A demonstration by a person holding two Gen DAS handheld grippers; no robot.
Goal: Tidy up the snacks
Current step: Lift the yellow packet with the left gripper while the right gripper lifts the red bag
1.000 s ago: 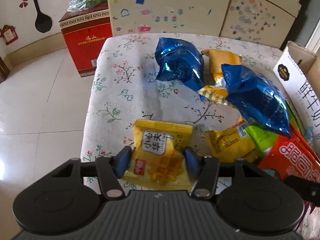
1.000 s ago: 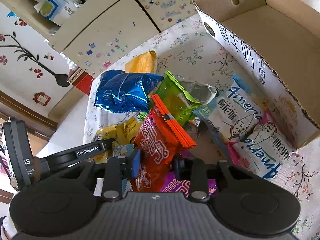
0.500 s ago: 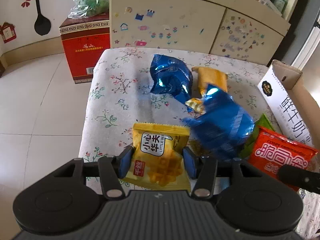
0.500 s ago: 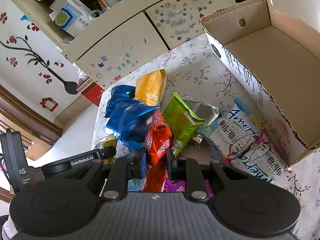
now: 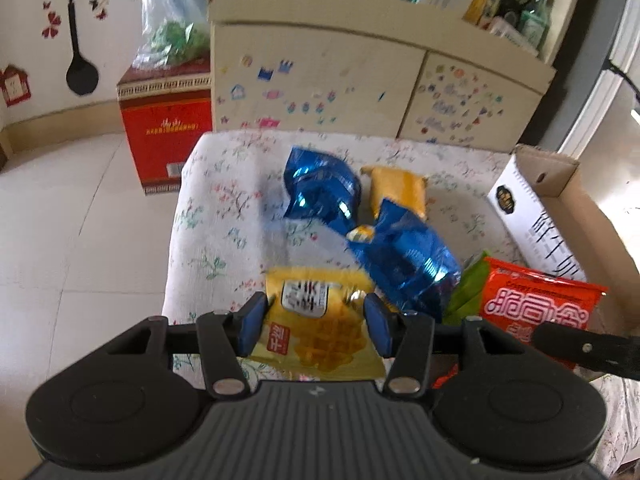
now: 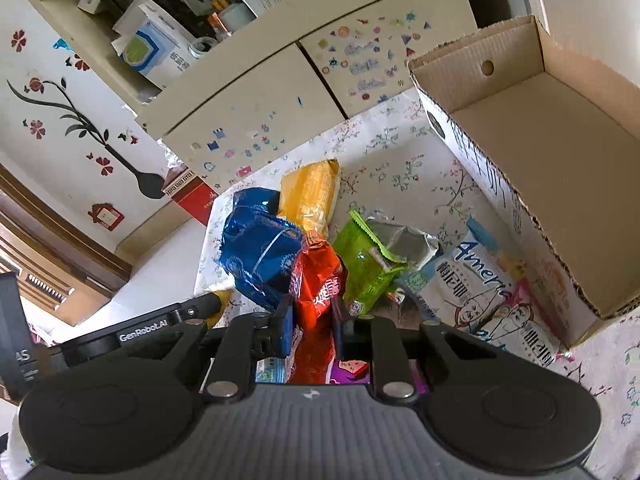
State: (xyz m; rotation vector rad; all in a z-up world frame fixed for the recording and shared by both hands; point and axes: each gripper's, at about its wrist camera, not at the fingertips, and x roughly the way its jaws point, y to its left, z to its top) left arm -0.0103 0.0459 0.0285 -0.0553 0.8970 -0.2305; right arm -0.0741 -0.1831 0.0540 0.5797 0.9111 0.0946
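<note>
My left gripper (image 5: 314, 326) is shut on a yellow snack packet (image 5: 316, 332) and holds it just above the flowered table (image 5: 224, 216). My right gripper (image 6: 313, 322) is shut on a red-orange snack packet (image 6: 318, 288), squeezed narrow between the pads; the same red-orange snack packet (image 5: 536, 306) shows at the right in the left wrist view. Two blue foil bags (image 5: 320, 192) (image 5: 404, 256), an orange-yellow pack (image 5: 396, 188) and a green pack (image 6: 364, 264) lie on the table. An open cardboard box (image 6: 552, 128) stands at the table's right side.
White "America" packs (image 6: 476, 276) lie beside the box wall, with a purple packet (image 6: 352, 368) under my right gripper. A cream cabinet (image 5: 320, 80) with stickers stands behind the table. A red carton (image 5: 164, 124) sits on the tiled floor to the left.
Both grippers have risen with their packets. The right jaws closed tighter on the red-orange packet, pinching it narrow. The nearer blue bag slid off the lifted packet and now lies on the table.
</note>
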